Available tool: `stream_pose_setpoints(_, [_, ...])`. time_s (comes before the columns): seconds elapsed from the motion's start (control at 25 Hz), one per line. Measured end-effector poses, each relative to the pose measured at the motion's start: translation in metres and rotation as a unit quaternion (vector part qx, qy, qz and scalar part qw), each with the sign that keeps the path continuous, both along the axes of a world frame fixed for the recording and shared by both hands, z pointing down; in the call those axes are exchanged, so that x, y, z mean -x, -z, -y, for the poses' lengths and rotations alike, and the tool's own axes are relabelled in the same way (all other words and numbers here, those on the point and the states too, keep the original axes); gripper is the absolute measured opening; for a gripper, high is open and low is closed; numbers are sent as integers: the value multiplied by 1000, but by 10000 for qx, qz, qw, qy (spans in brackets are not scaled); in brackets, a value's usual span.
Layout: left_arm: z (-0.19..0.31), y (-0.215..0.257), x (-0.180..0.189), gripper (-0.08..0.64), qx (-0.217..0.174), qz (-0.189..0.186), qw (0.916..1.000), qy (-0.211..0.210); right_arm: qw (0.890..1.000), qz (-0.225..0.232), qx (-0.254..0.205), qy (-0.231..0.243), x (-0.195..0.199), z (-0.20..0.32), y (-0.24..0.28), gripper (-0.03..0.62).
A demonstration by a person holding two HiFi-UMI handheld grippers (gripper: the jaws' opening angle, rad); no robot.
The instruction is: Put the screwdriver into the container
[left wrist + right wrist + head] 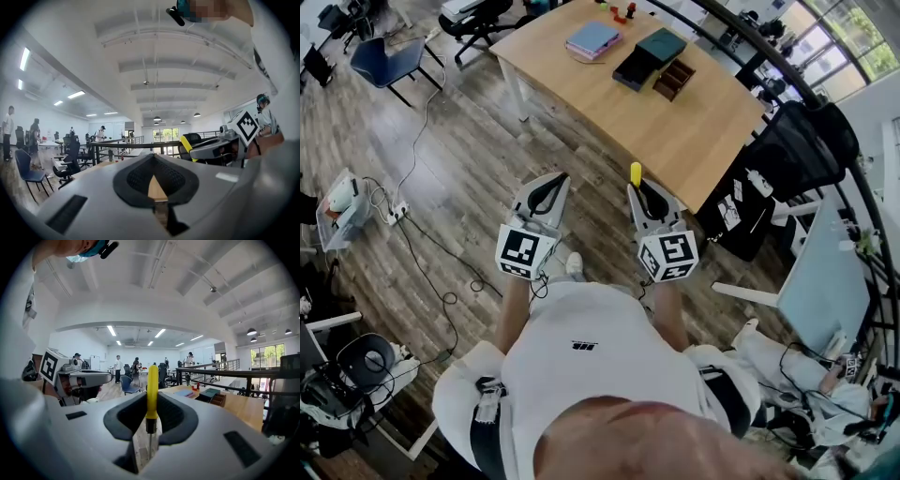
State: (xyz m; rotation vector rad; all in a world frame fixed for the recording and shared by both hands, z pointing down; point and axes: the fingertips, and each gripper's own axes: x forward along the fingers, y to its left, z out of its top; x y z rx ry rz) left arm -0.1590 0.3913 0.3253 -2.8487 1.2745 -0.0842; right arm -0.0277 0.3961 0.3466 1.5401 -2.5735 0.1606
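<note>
Wood floor underfoot, a long table [694,131] dead ahead of both sets of jaws. Your right gripper [639,192] is clamped on the screwdriver [636,174] — its long axis runs along the jaws, yellow handle poking past the tips, shaft back between the pads. Your left gripper [555,183] sits just beside it, tips together, nothing in them. The black box [635,68] and brown divided box [673,80] lie well ahead of the right jaws, slightly to their right — contents too small to tell.
</note>
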Motion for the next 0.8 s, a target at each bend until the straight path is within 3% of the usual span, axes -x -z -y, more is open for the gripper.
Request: stream_pose_setpoints(0.8, [82,-14,16,9,20,-102,9998,-182,9996,-132,30,-237,15,71,-11,58])
